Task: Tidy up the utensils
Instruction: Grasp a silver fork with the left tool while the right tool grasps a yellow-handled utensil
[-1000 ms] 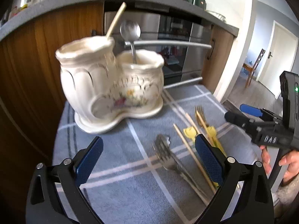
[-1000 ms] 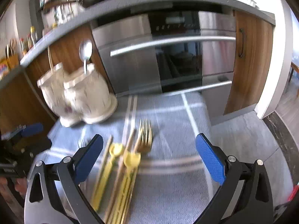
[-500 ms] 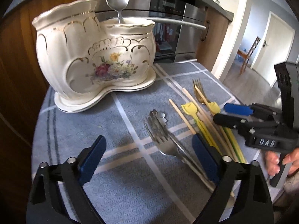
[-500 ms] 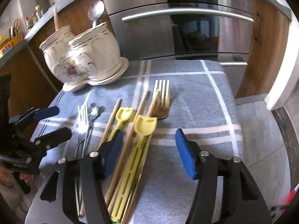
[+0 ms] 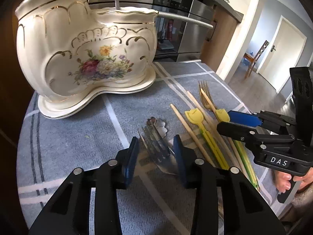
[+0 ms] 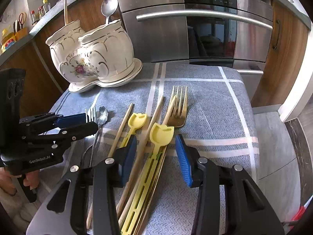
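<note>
- Your left gripper [image 5: 155,154] is closing around the steel fork [image 5: 154,145] near the ceramic holder [image 5: 86,54]; the spoon beneath may come along.
- Your right gripper [image 6: 154,156] is closing over 1 yellow tulip utensil [image 6: 161,135]; neighbouring chopsticks [image 6: 154,115] could snag.

Stainless-steel built-in oven [image 6: 195,33] with long horizontal bar handle [image 6: 203,16], set between brown wooden cabinet fronts [image 6: 285,54] under a grey stone countertop [image 5: 219,2]. Grey tiled floor [image 6: 273,148] below. White door [image 5: 281,52] and wooden chair [image 5: 256,56] beyond, daylit.
</note>
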`<action>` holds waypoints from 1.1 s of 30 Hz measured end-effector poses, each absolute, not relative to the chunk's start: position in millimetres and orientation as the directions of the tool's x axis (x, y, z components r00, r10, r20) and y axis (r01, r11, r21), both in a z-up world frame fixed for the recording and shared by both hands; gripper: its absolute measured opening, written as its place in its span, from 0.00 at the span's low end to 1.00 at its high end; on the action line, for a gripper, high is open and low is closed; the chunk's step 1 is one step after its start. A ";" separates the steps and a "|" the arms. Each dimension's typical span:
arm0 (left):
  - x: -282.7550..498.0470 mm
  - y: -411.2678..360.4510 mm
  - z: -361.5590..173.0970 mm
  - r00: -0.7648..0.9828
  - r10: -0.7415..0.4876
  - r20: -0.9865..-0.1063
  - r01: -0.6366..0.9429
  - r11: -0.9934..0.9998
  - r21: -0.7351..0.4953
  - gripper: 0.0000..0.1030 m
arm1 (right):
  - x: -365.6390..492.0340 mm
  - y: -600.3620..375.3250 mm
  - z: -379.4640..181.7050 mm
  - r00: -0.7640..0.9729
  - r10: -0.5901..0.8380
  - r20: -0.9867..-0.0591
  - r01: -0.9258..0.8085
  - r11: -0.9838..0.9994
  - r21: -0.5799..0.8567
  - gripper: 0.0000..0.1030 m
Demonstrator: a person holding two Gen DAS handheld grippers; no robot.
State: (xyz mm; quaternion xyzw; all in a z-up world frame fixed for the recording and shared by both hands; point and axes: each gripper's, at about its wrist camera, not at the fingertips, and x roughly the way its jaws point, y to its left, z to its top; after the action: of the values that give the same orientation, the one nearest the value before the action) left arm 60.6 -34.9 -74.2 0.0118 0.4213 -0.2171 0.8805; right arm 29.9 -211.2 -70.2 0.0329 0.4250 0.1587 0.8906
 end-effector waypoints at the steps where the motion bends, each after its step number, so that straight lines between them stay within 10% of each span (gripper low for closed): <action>1: 61.1 -35.3 -74.1 0.550 -0.375 -0.746 0.391 0.905 -0.167 0.36 | 30.1 -210.6 -70.2 0.589 0.309 -0.746 -0.254 0.948 0.192 0.39; 11: 65.8 -30.4 -74.1 0.543 -0.382 -0.747 0.367 0.909 -0.198 0.23 | 35.2 -209.0 -72.4 0.599 0.279 -0.751 -0.231 0.958 0.171 0.24; 33: 47.5 -18.8 -41.0 0.630 -0.423 -0.652 0.401 0.895 -0.193 0.04 | 21.0 -219.8 -43.2 0.694 0.323 -0.643 -0.244 0.946 0.212 0.24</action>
State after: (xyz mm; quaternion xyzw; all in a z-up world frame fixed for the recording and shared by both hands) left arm 47.5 -18.8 -41.0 -0.0150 0.3647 -0.2282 0.9026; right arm 21.0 -219.8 -43.2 0.0549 0.3590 0.1545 0.9188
